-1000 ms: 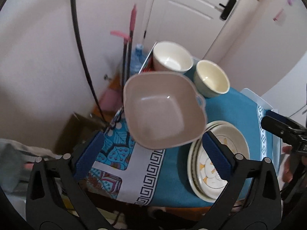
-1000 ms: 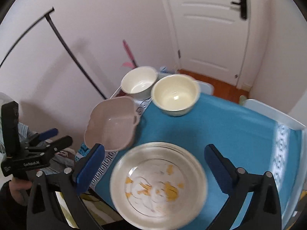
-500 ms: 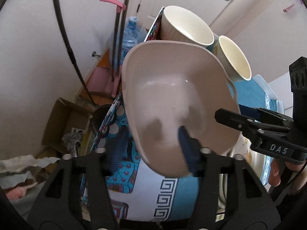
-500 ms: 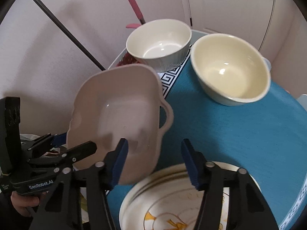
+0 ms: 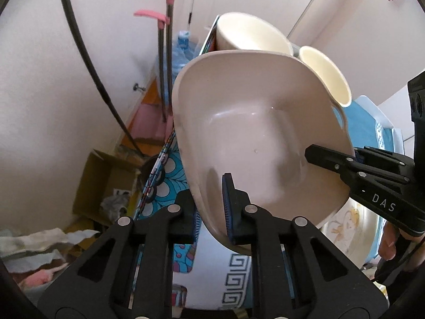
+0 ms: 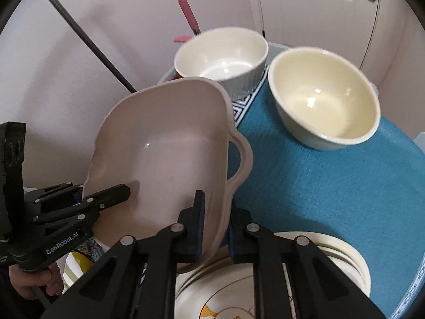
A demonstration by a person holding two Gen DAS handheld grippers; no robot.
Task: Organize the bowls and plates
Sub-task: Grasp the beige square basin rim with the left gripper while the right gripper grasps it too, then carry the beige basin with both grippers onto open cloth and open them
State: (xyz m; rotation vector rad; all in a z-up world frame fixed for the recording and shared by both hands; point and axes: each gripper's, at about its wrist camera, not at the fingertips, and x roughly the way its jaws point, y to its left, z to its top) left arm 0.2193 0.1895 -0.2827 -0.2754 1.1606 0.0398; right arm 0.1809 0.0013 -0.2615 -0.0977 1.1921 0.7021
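Pale walls and a white panelled door (image 6: 316, 13) close in a small table under a teal cloth (image 6: 332, 186) with a white key-pattern border. At the middle of both views a pinkish two-handled dish (image 5: 255, 133) sits tilted, its open side toward the cameras. The left gripper (image 5: 209, 207) has just closed its jaws, and they are clamped on the dish's near rim at about 6 o'clock in the left wrist view, one blue-padded finger inside the basin and the other behind the wall. The right gripper (image 6: 215, 228) has just closed as well and pinches the opposite rim, close below the loop handle (image 6: 241, 159) (its black fingers also enter the left wrist view from 3 o'clock, lettered DAS). A person's fingers (image 6: 34, 287) grip the left tool's handle at 8 o'clock in the right wrist view.

Behind the dish, at 12 o'clock, stands a white ribbed bowl (image 6: 223, 55); a cream bowl (image 6: 324, 98) stands just beside it at 2 o'clock. A stack of plates (image 6: 332, 260) with an orange motif lies at 5 o'clock, partly under the dish's lower edge. Pink-tipped poles (image 5: 167, 40) lean on the wall, and a cardboard box (image 5: 103, 175) sits on the floor at 8 o'clock in the left wrist view.
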